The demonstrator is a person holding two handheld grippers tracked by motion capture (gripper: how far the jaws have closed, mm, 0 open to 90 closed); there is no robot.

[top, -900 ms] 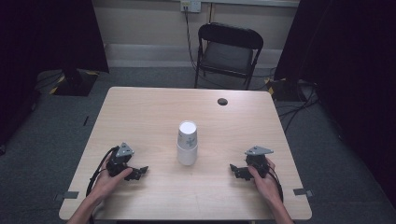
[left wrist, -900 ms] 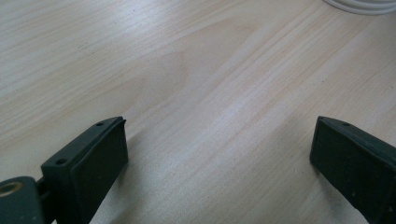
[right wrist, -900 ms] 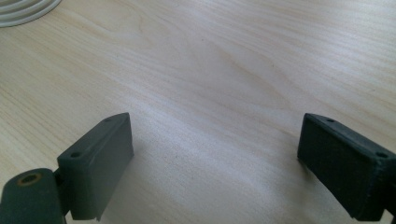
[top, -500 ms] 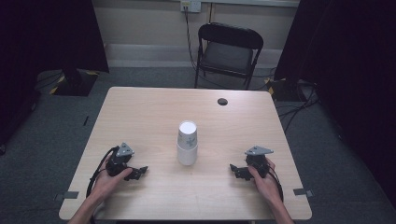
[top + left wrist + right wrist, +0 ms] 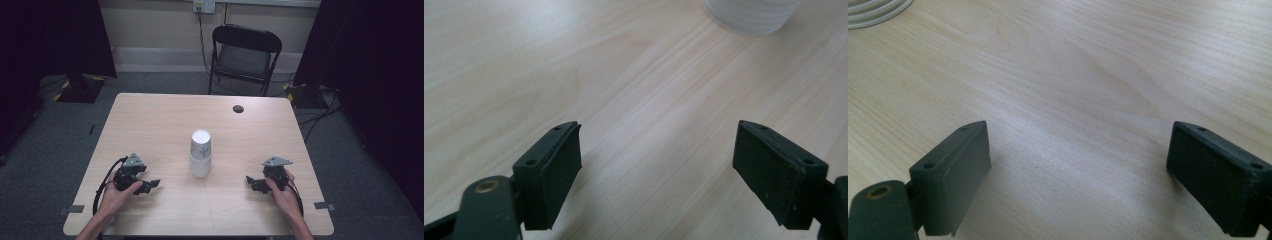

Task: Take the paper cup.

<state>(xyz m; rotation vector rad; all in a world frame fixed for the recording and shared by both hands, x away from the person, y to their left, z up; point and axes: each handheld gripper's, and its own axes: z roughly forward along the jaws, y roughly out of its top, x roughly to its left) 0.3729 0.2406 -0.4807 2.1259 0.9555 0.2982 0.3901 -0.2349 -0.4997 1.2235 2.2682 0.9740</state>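
A stack of white paper cups (image 5: 200,153) stands upside down at the middle of the light wooden table (image 5: 160,120). My left gripper (image 5: 151,186) rests low near the front left, held by a hand, jaws pointing right toward the cups. In the left gripper view it (image 5: 656,145) is open over bare wood, with the cups' rim (image 5: 751,15) ahead at the top. My right gripper (image 5: 251,183) sits at the front right, pointing left. In the right gripper view it (image 5: 1078,150) stands open and empty, the cups' rim (image 5: 873,12) at the top left.
A small dark round spot (image 5: 238,108) lies on the table near its far right edge. A black folding chair (image 5: 245,50) stands behind the table. Cables run over the grey floor at both sides, and dark curtains hang left and right.
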